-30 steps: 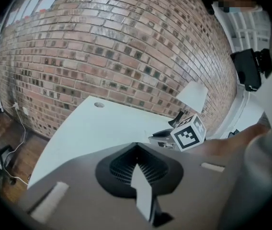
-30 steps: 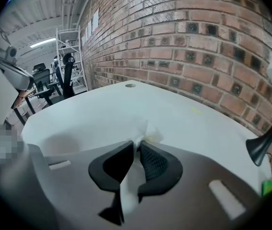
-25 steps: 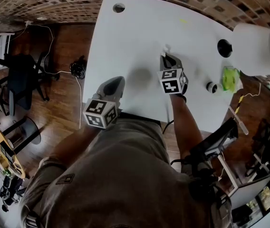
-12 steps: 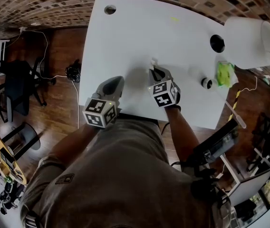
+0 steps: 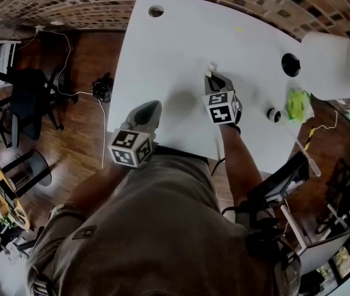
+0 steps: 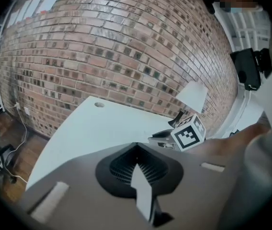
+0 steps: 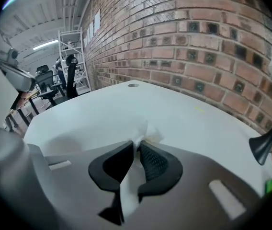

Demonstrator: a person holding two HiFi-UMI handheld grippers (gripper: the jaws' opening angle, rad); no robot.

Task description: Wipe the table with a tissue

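On white table, right gripper, clamped on tissue, pulled in then pushed back out: wiping underway. Left gripper jaws together, empty.

The tissue lies on the table near its middle, between the right gripper's jaws. The left gripper is over the table's near edge, further left. A lamp stands at the table's right end, and a chair is off its left side.

White table, white tissue, brown brick wall
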